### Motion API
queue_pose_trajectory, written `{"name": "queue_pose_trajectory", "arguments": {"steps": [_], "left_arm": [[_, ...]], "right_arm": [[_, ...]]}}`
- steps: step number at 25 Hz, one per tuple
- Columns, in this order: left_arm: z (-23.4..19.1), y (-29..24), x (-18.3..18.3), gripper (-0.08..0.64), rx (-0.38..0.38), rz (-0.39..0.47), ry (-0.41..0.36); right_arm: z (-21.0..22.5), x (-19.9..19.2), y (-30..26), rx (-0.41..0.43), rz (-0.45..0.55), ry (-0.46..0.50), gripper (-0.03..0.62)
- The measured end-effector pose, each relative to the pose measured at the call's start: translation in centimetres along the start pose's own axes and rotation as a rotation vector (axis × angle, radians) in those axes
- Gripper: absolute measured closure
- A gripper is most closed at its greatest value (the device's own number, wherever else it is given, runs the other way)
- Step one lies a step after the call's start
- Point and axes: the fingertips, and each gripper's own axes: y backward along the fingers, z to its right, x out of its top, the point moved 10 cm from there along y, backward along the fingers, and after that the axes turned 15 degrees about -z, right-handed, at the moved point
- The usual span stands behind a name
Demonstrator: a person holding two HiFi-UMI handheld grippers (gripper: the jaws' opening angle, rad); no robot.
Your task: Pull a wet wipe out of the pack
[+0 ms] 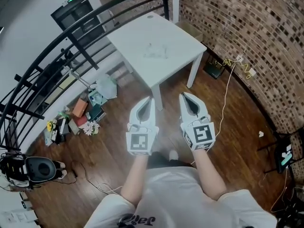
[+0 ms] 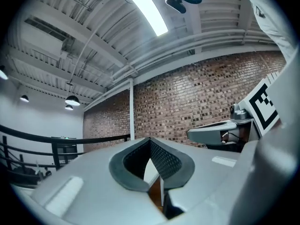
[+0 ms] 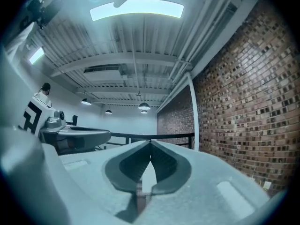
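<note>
The grey left gripper (image 1: 150,100) and right gripper (image 1: 183,95) are held level, each with jaws pressed together on nothing, on the near side of the square white table (image 1: 137,30). A faint pale item (image 1: 156,52) lying mid-table is judged to be the wet wipe pack, though this cannot be told for certain. Nothing is seen done: the pack is untouched and the pull is left.

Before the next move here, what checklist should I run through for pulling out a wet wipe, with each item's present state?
1. Wipe pack located: cannot tell; only a faint pale shape lies on the white table.
2. Left gripper empty: ok, jaws together, nothing between them.
3. Right gripper empty: ok, jaws together, nothing between them.
4. Jaws open for a grab: not ok, both shut.
5. Grippers over the table: not ok; both sit short of its near corner, above the wooden floor.
</note>
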Motion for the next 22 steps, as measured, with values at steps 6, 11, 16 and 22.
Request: {"name": "queue_pose_trajectory", "arguments": {"steps": [6,11,16,22], "left_arm": [[-4.7,-6.9,-0.5,0.545,0.043,-0.033,0.058],[-9.4,-15.1,-0.2,0.545,0.036,-0.041,0.115],[-15.3,-24.1,0.4,0.545,0.005,-0.01,0.147],[-21.4,-31.2,2.8,0.545,-0.022,-0.006,0.123]], "right_arm": [[4.3,0.5,-7.8,-0.036,-0.027,-0.002,0.606],[6.6,0.9,-16.2,-0.032,-0.051,0.008,0.606],[8.2,3.1,-25.6,-0.01,-0.079,0.027,0.606],[9.0,5.8,-34.4,-0.021,-0.098,0.032,0.606]]}}
